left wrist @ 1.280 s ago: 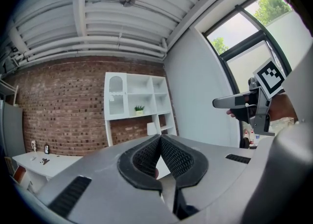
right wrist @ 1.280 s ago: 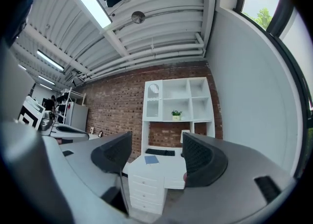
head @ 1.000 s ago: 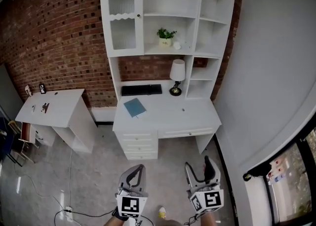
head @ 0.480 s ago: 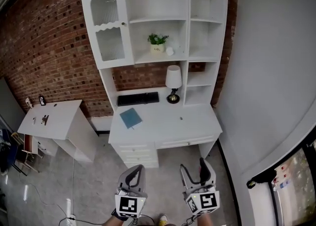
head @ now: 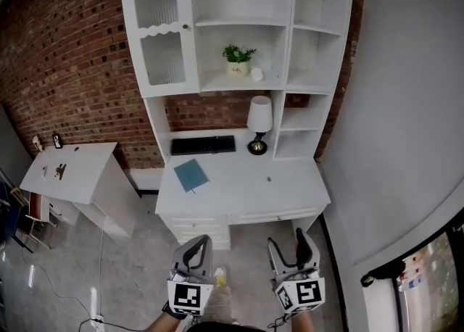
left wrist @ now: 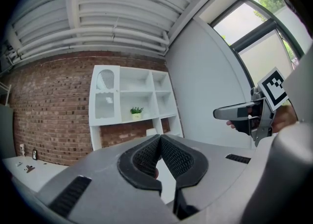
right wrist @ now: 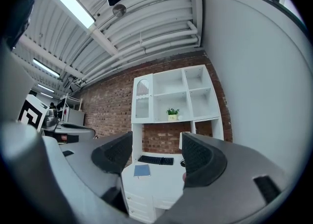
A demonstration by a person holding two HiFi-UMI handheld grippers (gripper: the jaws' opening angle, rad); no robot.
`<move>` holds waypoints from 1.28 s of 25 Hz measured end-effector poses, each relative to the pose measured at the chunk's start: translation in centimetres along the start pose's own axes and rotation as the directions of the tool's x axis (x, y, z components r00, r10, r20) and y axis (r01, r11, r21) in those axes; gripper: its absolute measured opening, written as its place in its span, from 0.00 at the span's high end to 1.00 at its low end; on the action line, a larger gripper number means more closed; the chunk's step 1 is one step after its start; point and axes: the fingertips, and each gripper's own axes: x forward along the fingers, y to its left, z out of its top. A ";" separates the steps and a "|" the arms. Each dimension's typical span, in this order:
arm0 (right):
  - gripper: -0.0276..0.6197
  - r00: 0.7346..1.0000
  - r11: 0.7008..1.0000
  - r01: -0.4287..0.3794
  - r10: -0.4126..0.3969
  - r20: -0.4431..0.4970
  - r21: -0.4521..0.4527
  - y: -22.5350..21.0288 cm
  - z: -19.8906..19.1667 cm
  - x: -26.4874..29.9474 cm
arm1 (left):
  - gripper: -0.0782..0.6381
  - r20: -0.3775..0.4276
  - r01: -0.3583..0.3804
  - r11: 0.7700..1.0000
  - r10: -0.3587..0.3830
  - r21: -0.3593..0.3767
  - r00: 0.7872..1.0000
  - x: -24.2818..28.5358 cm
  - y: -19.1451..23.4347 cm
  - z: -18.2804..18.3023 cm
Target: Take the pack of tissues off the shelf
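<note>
A person is standing back from the white desk unit, a gripper in each hand.
The left gripper [head: 199, 245] is pressing its fingers together on nothing, while the right gripper [head: 287, 241] is holding its fingers wide and empty. The tissues [head: 256, 74], a small white shape, are sitting on the middle shelf [head: 217, 85] just right of the plant [head: 238, 57], well apart from both grippers. A lamp [head: 259, 114], keyboard [head: 203, 145] and blue book [head: 191, 175] are resting on the surface [head: 246, 187] below.

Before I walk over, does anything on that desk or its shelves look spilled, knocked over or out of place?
Nothing stands out. The potted plant and the lamp stand upright, and the keyboard lies straight along the back of the desk. Only the blue notebook lies slightly askew; nothing looks spilled or damaged.
</note>
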 end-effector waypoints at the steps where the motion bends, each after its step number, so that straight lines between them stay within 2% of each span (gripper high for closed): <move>1: 0.50 1.000 1.000 0.000 0.000 -0.001 -0.006 0.0 -0.2 0.7 | 0.87 0.008 0.001 1.000 -0.001 0.001 1.000 0.8 0.5 -0.1; 3: 0.50 1.000 1.000 0.003 -0.003 -0.001 -0.019 -0.2 -0.6 2.5 | 0.87 0.012 0.009 1.000 -0.009 0.012 1.000 2.7 1.7 -0.6; 11: 0.50 0.999 0.998 0.028 -0.029 -0.015 -0.057 -2.2 -0.3 11.8 | 0.87 0.053 0.030 0.999 -0.028 -0.024 0.998 12.0 6.9 -0.6; 15: 0.50 0.999 0.997 0.045 -0.047 -0.026 -0.066 -3.6 0.1 17.4 | 0.87 0.044 0.039 0.999 -0.038 -0.030 0.998 16.8 10.1 -0.9; 20: 0.50 0.998 0.995 0.046 -0.050 -0.039 -0.084 -4.4 0.7 24.7 | 0.87 0.038 0.040 0.999 -0.039 -0.025 0.998 22.2 14.6 -1.2; 25: 0.50 0.998 0.994 0.033 -0.039 -0.049 -0.103 -4.6 0.7 31.4 | 0.87 0.043 0.035 0.998 -0.033 -0.052 0.999 27.3 18.6 -1.7; 28: 0.50 0.998 0.993 0.027 -0.033 -0.051 -0.111 -4.9 0.7 34.9 | 0.87 0.063 0.034 0.997 -0.030 -0.072 0.998 30.1 20.6 -1.5; 32: 0.50 0.998 0.993 0.031 -0.038 -0.059 -0.115 -5.5 0.2 38.6 | 0.87 0.062 0.055 0.997 -0.051 -0.057 0.997 33.4 22.2 -1.9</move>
